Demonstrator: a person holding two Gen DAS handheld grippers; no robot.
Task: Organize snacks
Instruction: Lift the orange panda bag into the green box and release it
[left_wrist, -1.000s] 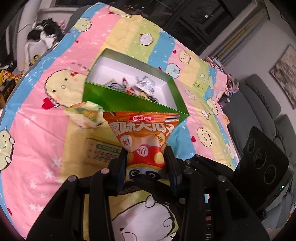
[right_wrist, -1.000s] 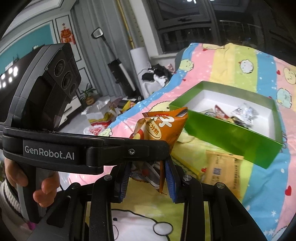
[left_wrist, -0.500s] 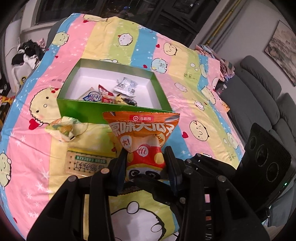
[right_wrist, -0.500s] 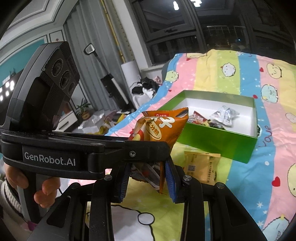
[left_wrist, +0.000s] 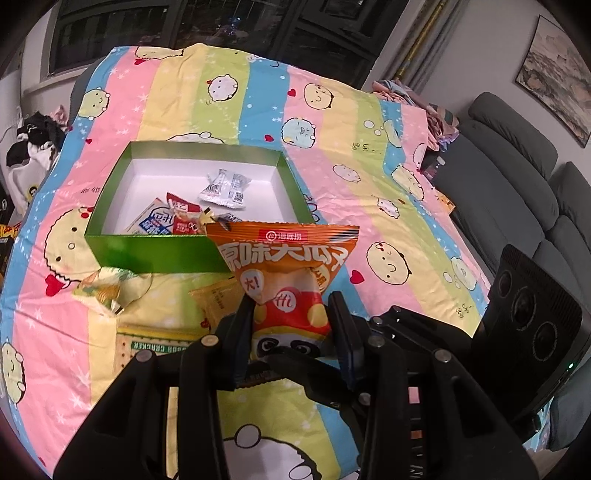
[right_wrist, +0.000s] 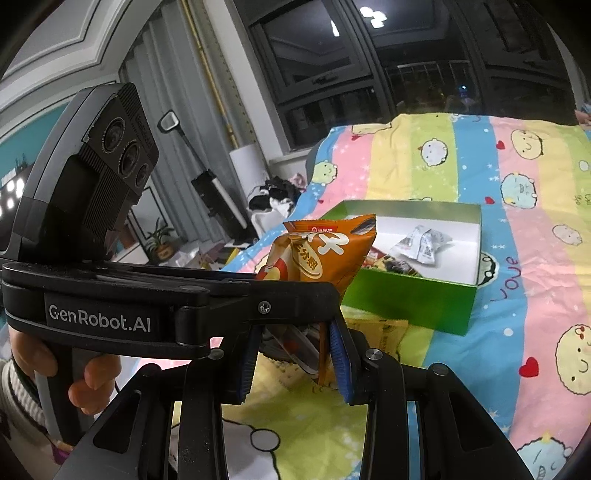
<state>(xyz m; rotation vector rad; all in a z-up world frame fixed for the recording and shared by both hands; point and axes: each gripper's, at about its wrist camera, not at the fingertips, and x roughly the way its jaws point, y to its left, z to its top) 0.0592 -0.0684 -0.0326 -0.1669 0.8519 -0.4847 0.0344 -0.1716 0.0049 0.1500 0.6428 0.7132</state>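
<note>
above the striped cartoon bedsheet (left_wrist: 369, 122), both jaws pinch one puffy orange foil snack bag (left_wrist: 284, 273) from opposite sides, steady for the open green cardboard box (left_wrist: 155, 251).

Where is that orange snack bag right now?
The orange snack bag is held up between both grippers, just in front of the green box, above the striped cartoon blanket.

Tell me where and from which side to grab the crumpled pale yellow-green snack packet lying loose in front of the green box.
Grip the crumpled packet across its raised, puffed middle, coming from above with jaws closing on its two long sides. It lies flat on the bedspread just clear of the green box, so no edge is lifted for a side approach. Both grippers are occupied with the orange bag.
</note>
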